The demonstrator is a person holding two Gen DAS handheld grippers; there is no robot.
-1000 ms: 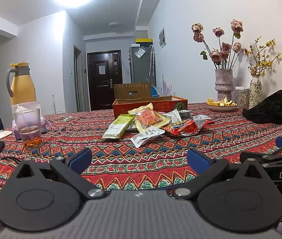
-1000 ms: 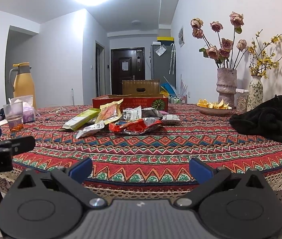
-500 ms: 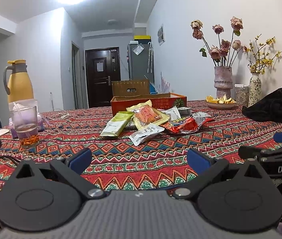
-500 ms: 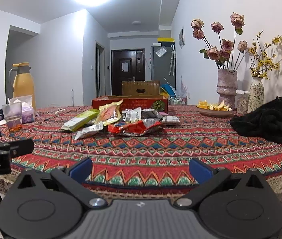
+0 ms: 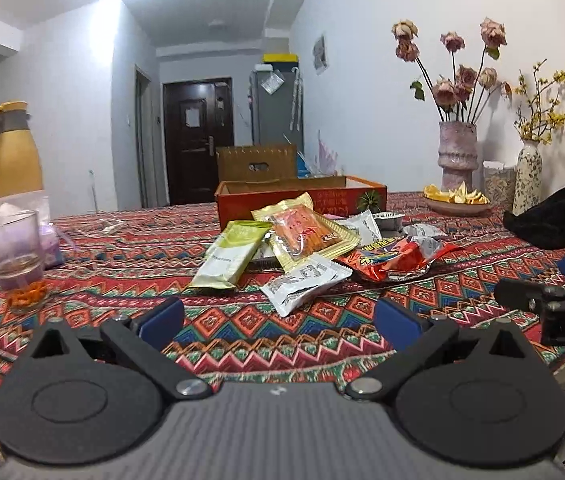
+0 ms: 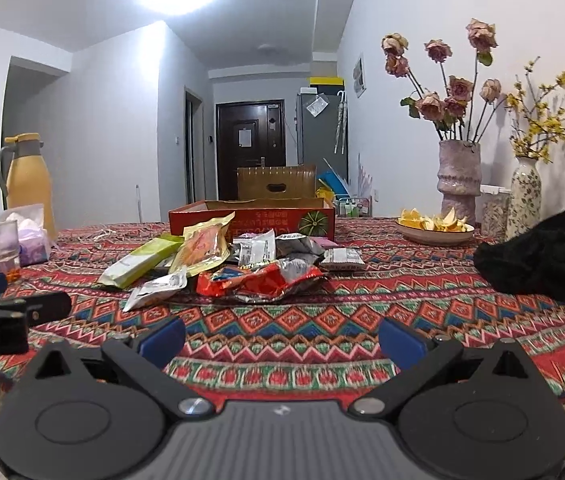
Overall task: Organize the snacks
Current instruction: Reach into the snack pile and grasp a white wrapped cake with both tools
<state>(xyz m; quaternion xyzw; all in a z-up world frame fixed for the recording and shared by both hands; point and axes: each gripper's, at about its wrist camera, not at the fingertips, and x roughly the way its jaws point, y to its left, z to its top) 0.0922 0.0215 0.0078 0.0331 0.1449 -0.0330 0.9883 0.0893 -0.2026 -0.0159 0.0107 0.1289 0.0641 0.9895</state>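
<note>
**A:** Why do you have both claws hanging back at the near edge of the worktop (image 5: 82, 248)?

**B:** As I read it, you are lining up your first pick. The snack packets (image 5: 306, 248) lie in a loose heap at the middle of the patterned cloth, some overlapping, just in front of the red box (image 5: 302, 198) at the far side. That open box looks like where you mean them to go, though nothing is in hand yet.

**A:** And the claws themselves?

**B:** Your left claw (image 5: 278, 322) is spread wide, blue pads well apart, holding nothing and touching nothing. Your right claw (image 6: 282, 338) is the same: wide, empty, clear of the cloth. Each one shows at the edge of the other's view, so you hold them side by side.

**A:** Which packet is closest to you?

**B:** The silver packet (image 5: 302, 282) lies nearest the left claw, with the green packet (image 5: 230, 256) to its left and the crumpled red wrapper (image 6: 258, 280) to its right. The yellow-orange packet (image 5: 306, 236) leans on the others, so lifting one below may shift it.

**A:** Anything to avoid?

**B:** Keep clear of the glass (image 5: 14, 248) at the left and the black cloth (image 6: 546, 264) at the right.
</note>
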